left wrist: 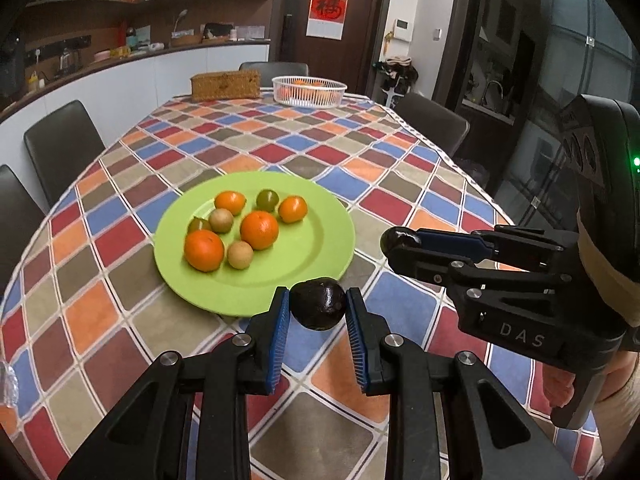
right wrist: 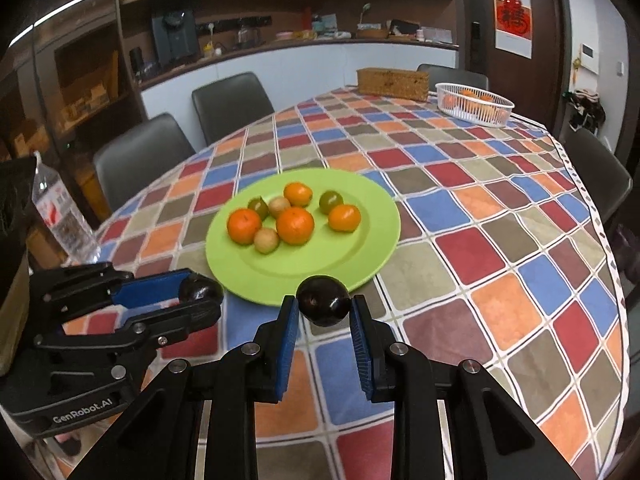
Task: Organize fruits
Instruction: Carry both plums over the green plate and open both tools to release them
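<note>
Each hand-held gripper, left (left wrist: 318, 306) and right (right wrist: 324, 306), pinched a dark fruit (left wrist: 319, 303) at its widest (glossy skin, likely slippery, probably light); the green plate (left wrist: 320, 248) waited just ahead of both.

Dim indoor light, strong fisheye warp w/ dark corners, slight motion blur on plate (left wrist: 320, 248)

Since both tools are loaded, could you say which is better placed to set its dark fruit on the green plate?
Probably left: the left tool holds its dark fruit at the green plate rim, while the right tool hangs beside it, slightly apart.
</note>
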### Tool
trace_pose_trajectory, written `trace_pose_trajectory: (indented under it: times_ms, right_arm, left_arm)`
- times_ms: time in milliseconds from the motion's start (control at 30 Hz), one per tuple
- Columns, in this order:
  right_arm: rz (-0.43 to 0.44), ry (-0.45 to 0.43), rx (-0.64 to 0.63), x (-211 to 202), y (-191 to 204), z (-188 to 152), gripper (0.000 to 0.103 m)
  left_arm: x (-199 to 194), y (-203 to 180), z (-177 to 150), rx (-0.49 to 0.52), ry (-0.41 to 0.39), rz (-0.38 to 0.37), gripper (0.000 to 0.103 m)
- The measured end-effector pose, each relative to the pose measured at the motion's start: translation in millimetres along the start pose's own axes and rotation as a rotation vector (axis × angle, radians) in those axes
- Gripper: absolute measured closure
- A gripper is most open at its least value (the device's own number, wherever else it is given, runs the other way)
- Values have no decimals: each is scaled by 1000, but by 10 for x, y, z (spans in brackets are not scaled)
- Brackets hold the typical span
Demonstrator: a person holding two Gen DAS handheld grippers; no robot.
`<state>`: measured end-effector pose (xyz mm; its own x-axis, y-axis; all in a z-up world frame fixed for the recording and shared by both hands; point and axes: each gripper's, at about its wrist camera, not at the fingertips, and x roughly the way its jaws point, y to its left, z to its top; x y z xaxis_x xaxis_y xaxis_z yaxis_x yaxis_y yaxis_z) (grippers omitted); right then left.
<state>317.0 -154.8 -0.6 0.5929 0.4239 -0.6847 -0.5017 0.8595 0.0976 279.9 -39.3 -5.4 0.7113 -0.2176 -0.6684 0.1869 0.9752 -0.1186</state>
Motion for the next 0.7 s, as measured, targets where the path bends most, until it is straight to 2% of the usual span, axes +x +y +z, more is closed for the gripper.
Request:
trace_pose_trajectory:
  times_ms: [367,700]
  right_arm:
    - [-12,-36,24,-25,168,282,75]
    - [-34,30,82,333,140,445,75]
  left_arm:
    - [-112,272,221,17,-51,27,75]
    - [239,615,419,28,-18,37,75]
